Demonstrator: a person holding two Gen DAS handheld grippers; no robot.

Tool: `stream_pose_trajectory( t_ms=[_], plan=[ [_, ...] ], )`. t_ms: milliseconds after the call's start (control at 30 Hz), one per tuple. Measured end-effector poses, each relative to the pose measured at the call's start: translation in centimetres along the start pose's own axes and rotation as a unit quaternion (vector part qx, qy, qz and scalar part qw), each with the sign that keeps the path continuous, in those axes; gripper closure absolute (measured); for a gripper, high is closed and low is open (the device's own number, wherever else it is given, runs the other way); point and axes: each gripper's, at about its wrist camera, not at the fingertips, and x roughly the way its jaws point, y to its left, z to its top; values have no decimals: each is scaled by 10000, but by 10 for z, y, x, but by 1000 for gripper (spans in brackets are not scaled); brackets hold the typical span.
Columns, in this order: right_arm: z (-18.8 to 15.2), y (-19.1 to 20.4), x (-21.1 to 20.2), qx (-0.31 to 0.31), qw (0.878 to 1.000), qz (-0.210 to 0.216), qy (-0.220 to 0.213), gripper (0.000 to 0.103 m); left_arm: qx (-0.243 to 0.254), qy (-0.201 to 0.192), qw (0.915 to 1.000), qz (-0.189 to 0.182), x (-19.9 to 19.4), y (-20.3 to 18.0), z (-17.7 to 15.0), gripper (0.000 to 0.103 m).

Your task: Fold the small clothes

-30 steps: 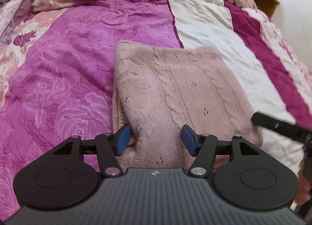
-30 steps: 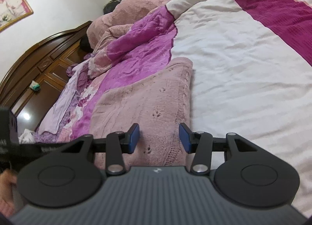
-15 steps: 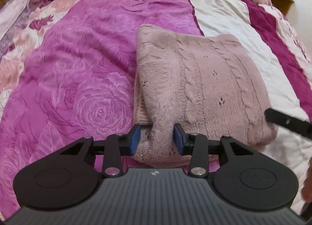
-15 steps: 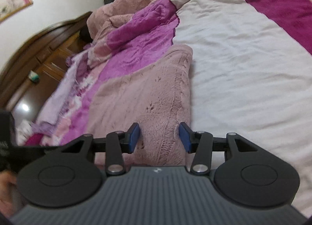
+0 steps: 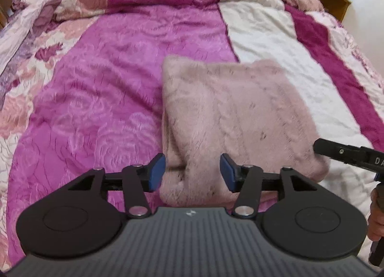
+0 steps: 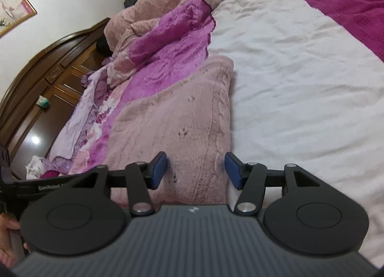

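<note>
My folded pink knit sweater [image 5: 230,118] lies flat on the bed's quilt [image 5: 96,99], straddling the seam between the magenta panel and the white one. Its long axis runs away from me toward the headboard [image 6: 48,65]; its cable ribs follow that line. My left gripper [image 5: 192,172] has just been opening, blue pads apart, the near left corner between them, unpinched. My right gripper [image 6: 195,170] has also been opening over the near right edge. Open quilt lies on both sides and beyond.
</note>
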Motion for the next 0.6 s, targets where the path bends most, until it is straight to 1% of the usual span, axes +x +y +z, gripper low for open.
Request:
stream_pose_trajectory(
  t_ms=[33, 67, 133, 200, 300, 367, 467, 600],
  plan=[
    [2, 0, -1, 2, 10000, -4, -37, 44, -10, -50, 10000, -32, -2, -1, 2, 36],
    [3, 0, -2, 11, 10000, -20, -69, 37, -19, -86, 9999, -56, -2, -1, 4, 33],
    [6, -1, -3, 61, 9999, 0, -136, 31, -36, -108, 9999, -17, 0, -3, 8, 31],
    [8, -5, -2, 95, 9999, 13, -130, 31, -84, -75, 9999, 70, 5, -3, 11, 30],
    [11, -11, 2, 170, 9998, -86, -105, 31, -233, -7, 9997, 95, 14, 1, 13, 30],
    [13, -14, 5, 246, 9997, -74, -58, 31, -353, 53, 9993, 107, 21, 6, 13, 29],
    [16, -18, 10, 406, 9992, 45, 16, 31, -506, 145, 9986, 107, 32, 14, 12, 29],
    [19, -22, 19, 575, 9981, 178, 161, 31, -695, 146, 9975, -10, 38, 21, 11, 27]
  ],
)
